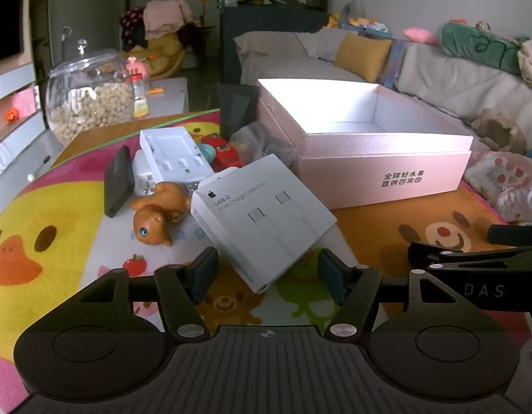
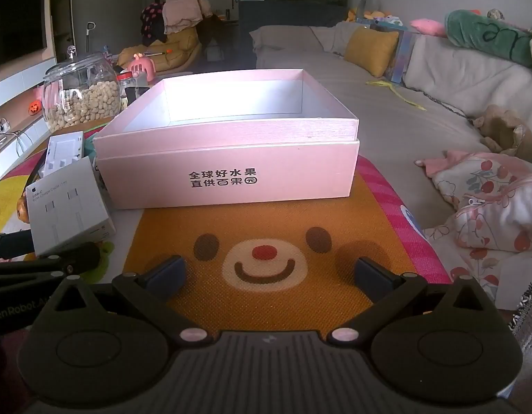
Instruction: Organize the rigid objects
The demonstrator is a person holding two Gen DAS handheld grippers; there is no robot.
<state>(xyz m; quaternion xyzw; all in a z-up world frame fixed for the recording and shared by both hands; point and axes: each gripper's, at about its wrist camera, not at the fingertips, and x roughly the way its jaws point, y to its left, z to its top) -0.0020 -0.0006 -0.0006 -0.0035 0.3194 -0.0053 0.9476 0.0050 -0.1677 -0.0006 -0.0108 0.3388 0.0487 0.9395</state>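
Jaws of the left gripper (image 1: 267,270) stand spread, one pad on each side of the near corner of a white USB-C cable box (image 1: 262,219); whether the pads touch the cardboard cannot be told, and the box rests tilted, leaning on the things behind it. Jaws of the right gripper (image 2: 269,274) are spread as wide as they go, with nothing between them but the bear face printed on the play mat (image 2: 266,296), above which they hang.

Just behind the cable box, toward the mat's far left corner, lies a small clutter: an orange toy figure (image 1: 158,215) on its side, touching the box's left edge; a dark flat slab (image 1: 119,181) left of it; a white plastic tray (image 1: 172,155) resting on a white charger (image 1: 143,176); a red toy (image 1: 222,153); and a crumpled clear bag (image 1: 262,145). An open pink-white carton (image 2: 228,158) with black printed characters stands on the mat's far right part, its inside bare, its left wall just beside the cable box.

Beyond the mat's far left edge stands a glass jar (image 1: 89,101) of pale nuts with a red-capped bottle (image 1: 139,98) beside it. A grey sofa (image 2: 386,110) runs along the mat's right side, with a yellow cushion (image 2: 371,50) on it.
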